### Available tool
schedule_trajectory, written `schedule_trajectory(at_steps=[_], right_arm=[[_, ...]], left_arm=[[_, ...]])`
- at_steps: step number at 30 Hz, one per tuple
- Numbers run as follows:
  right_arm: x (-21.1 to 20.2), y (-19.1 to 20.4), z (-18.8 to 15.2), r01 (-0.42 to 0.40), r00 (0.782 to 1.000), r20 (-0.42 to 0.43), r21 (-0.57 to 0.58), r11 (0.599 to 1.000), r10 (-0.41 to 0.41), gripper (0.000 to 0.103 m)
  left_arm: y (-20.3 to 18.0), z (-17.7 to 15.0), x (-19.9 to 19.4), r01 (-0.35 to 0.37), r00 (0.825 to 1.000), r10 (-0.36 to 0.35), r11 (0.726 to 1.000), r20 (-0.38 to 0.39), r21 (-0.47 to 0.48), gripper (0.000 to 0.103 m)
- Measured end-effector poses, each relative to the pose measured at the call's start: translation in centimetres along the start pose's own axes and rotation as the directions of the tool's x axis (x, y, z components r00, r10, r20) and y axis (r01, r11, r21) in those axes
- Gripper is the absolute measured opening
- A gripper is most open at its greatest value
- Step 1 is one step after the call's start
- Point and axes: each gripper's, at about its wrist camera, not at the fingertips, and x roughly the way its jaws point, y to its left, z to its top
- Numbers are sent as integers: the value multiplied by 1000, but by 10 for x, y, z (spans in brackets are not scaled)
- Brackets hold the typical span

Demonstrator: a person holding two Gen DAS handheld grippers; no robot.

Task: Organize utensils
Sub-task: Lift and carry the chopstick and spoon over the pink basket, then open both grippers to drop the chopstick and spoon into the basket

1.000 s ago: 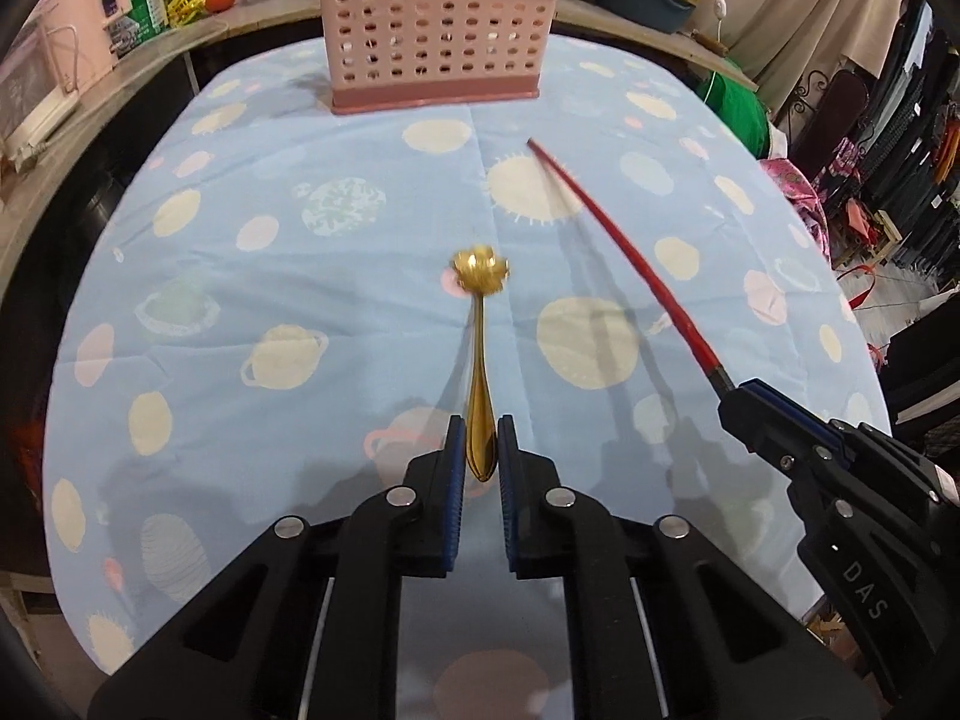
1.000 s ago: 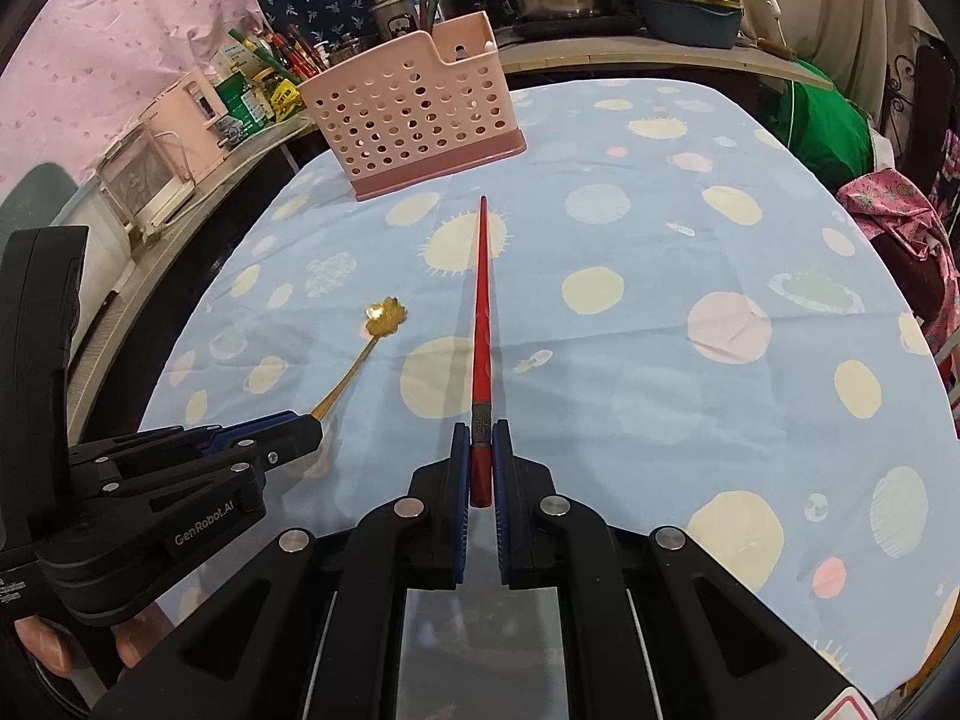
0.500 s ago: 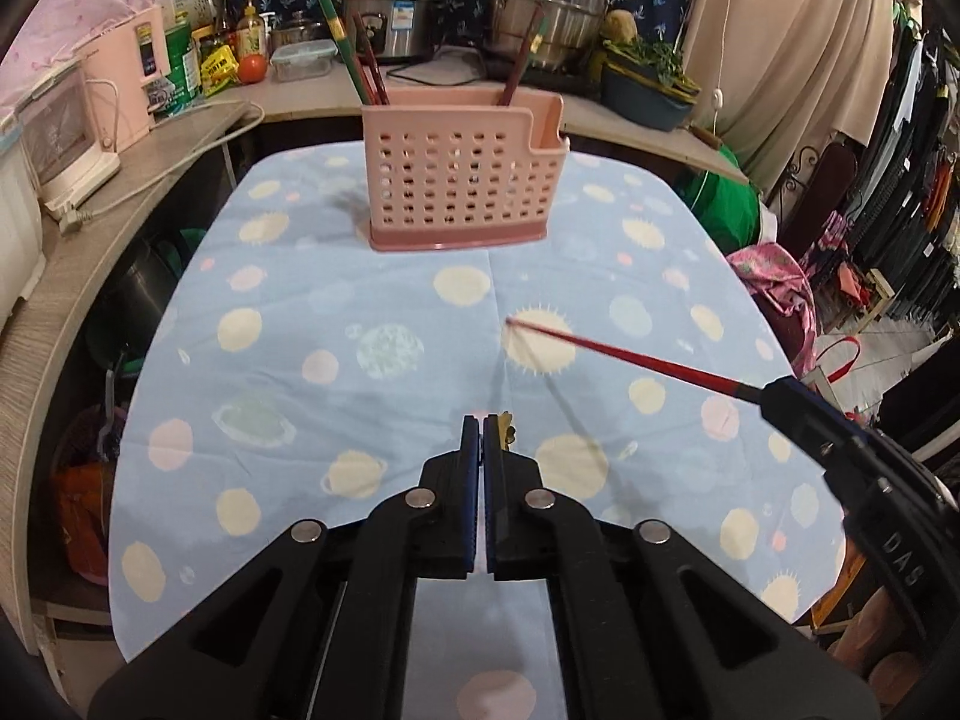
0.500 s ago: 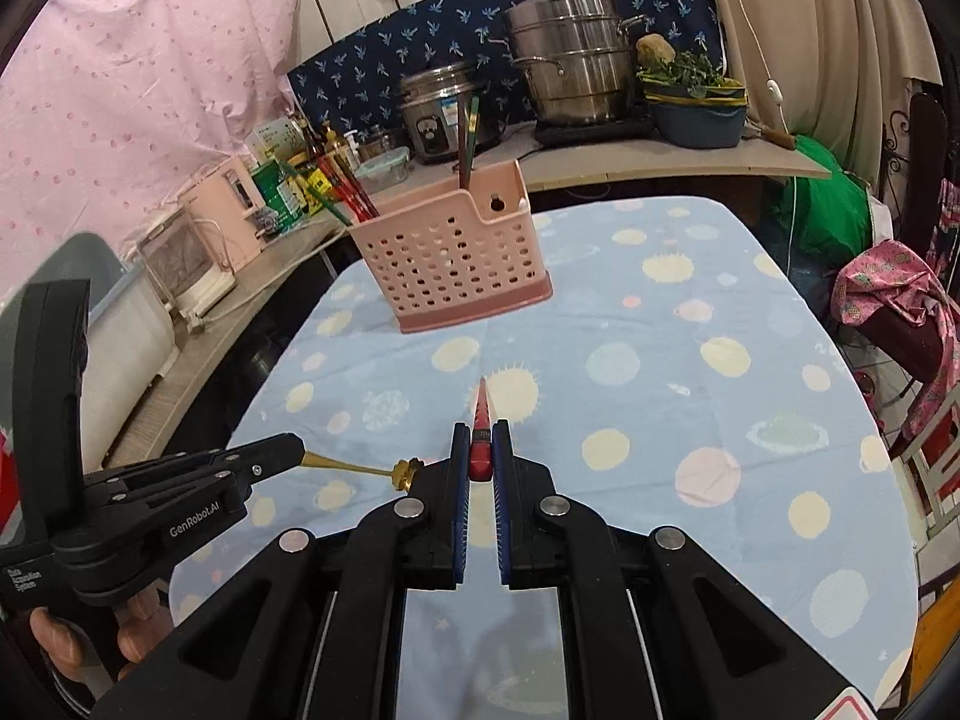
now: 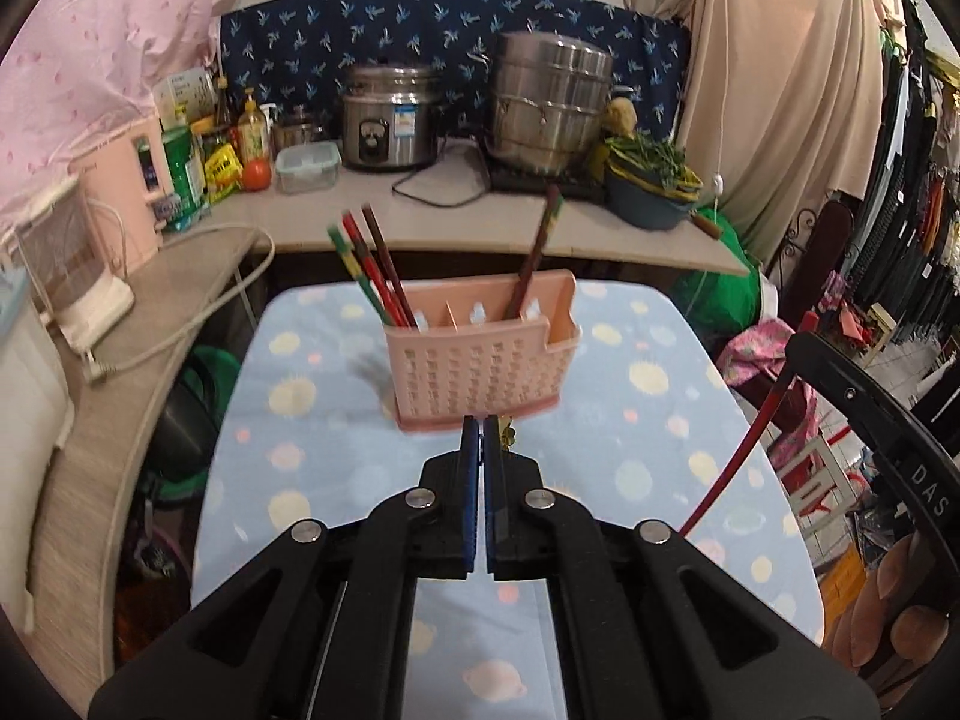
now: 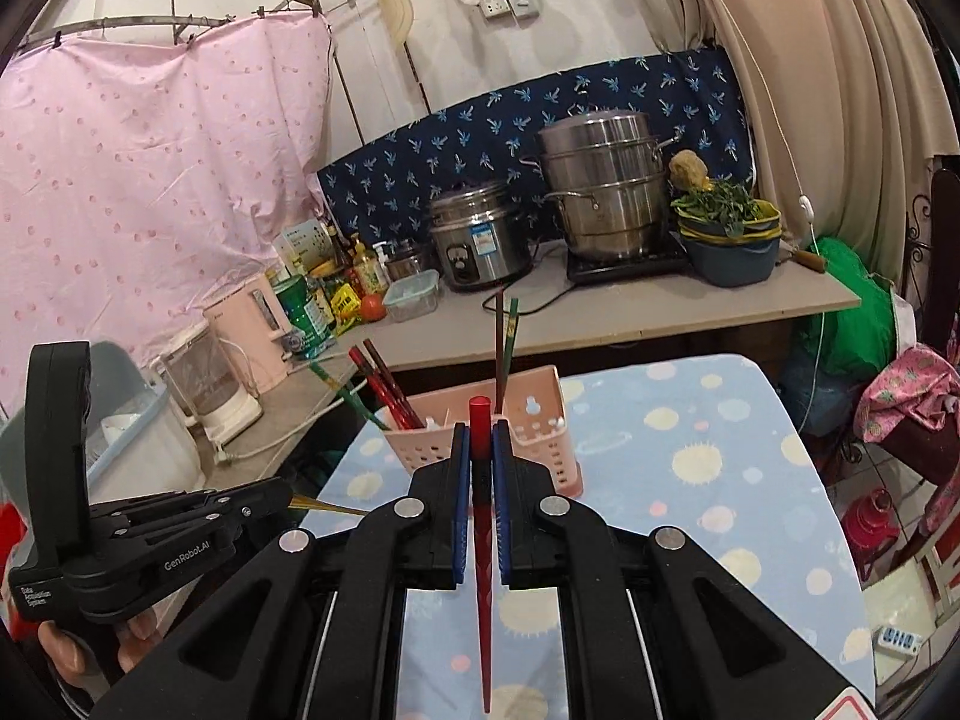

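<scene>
Setting: a table under a pale blue cloth (image 5: 312,462) with planet spots, and a cluttered counter (image 5: 420,222) behind it.

Counter, left to right: a pink appliance (image 5: 129,180), bottles and packets, a clear lidded food box (image 5: 307,166), a steel rice cooker (image 5: 390,117), a stacked steel steamer pot (image 5: 549,102), and a blue basin (image 5: 651,204) filled with green leaves.

Table: one pink perforated caddy (image 5: 480,354), upright, divided into compartments. Its left end holds a leaning bundle of chopsticks (image 5: 369,267), red, green and dark; a compartment toward the right holds a dark pair (image 5: 537,252). The middle slots show nothing you can make out.

Your left gripper (image 5: 482,438) is pinched tight on a gold spoon (image 5: 507,432), whose flower-shaped bowl peeks out just before the caddy's base.

Your right gripper (image 6: 481,450) clamps a red chopstick (image 6: 480,516), thick end raised in front of the caddy.
</scene>
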Motion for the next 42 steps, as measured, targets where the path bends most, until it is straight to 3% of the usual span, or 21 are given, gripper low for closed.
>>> schedule_trajectory(at_steps=[11, 18, 25, 32, 35, 37, 42], right_arm=[[54, 5, 95, -21, 987, 162, 27, 999, 16, 7], [93, 12, 128, -12, 974, 227, 22, 1000, 7, 7], [149, 7, 103, 3, 993, 119, 19, 1000, -5, 7], [178, 7, 71, -7, 1000, -6, -5, 1000, 7, 8], [175, 9, 66, -4, 1000, -15, -23, 1000, 4, 21], [168, 9, 64, -4, 1000, -11, -23, 1000, 3, 33], [146, 7, 61, -1, 1000, -14, -15, 1000, 1, 42]], left_arm=[[19, 90, 40, -83, 996, 82, 996, 19, 17, 1], [22, 99, 76, -108, 994, 109, 994, -26, 30, 1], [22, 83, 110, -99, 991, 101, 995, -86, 31, 1], [25, 74, 122, -73, 994, 73, 997, -78, 4, 3], [25, 73, 120, -77, 995, 76, 997, -67, -8, 21], [25, 72, 113, -83, 996, 83, 996, -38, -20, 44], [19, 67, 93, -110, 994, 110, 994, 24, -11, 48]])
